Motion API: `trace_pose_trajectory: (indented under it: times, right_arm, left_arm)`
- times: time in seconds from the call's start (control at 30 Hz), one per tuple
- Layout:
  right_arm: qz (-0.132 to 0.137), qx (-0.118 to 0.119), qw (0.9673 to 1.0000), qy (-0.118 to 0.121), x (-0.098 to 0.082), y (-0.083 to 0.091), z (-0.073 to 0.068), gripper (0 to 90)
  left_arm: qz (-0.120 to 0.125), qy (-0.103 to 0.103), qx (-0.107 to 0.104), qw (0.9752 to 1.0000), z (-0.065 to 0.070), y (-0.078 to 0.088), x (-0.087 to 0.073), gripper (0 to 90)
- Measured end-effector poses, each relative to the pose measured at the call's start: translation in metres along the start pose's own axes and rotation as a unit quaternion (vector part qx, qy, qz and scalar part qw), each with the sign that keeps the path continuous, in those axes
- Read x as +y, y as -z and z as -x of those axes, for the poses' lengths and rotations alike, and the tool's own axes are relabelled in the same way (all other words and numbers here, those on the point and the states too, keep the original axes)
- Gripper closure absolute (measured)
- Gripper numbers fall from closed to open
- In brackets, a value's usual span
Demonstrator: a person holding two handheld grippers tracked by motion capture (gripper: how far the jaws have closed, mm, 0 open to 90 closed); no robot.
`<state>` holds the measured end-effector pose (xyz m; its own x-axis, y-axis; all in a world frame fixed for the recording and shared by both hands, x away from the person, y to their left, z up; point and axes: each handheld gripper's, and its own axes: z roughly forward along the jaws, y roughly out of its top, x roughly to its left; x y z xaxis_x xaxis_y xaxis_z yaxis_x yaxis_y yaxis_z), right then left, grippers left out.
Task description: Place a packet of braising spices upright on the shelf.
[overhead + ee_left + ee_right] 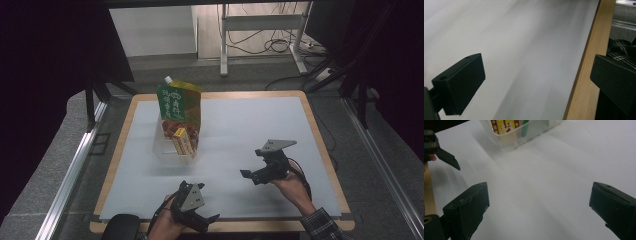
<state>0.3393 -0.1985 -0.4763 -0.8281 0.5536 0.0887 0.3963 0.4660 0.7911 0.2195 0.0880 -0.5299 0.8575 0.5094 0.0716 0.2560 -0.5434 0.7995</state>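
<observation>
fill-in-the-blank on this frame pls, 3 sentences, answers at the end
1. The clear bin holds a yellow box and a tall green ____.
2. Both the left gripper and the right gripper have their jaws ____.
3. The left gripper is over the table's near wooden ____.

Missing words: pouch; open; edge

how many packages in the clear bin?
3 visible: tall green pouch at back, red pack in the middle, yellow box in front. Clear bin may hide more.
</observation>
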Motion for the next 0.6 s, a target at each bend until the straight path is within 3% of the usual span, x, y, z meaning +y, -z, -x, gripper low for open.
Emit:
trace_pose_trajectory:
  times: [0.23, 0.6]
  right_arm:
    - [0.002, -0.018, 0.9998, -0.003, -0.016, 0.016, 0.001, 2.4]
    - [-0.032, -0.039, 0.9987, -0.01, -0.045, 0.029, 0.006, 2.3]
  left_arm:
    - [-0.004, 0.014, 0.002, 0.9999, -0.003, 0.0, -0.001, 0.0]
    - [-0.014, 0.026, 0.008, 0.9995, -0.007, 0.0, -0.003, 0.0]
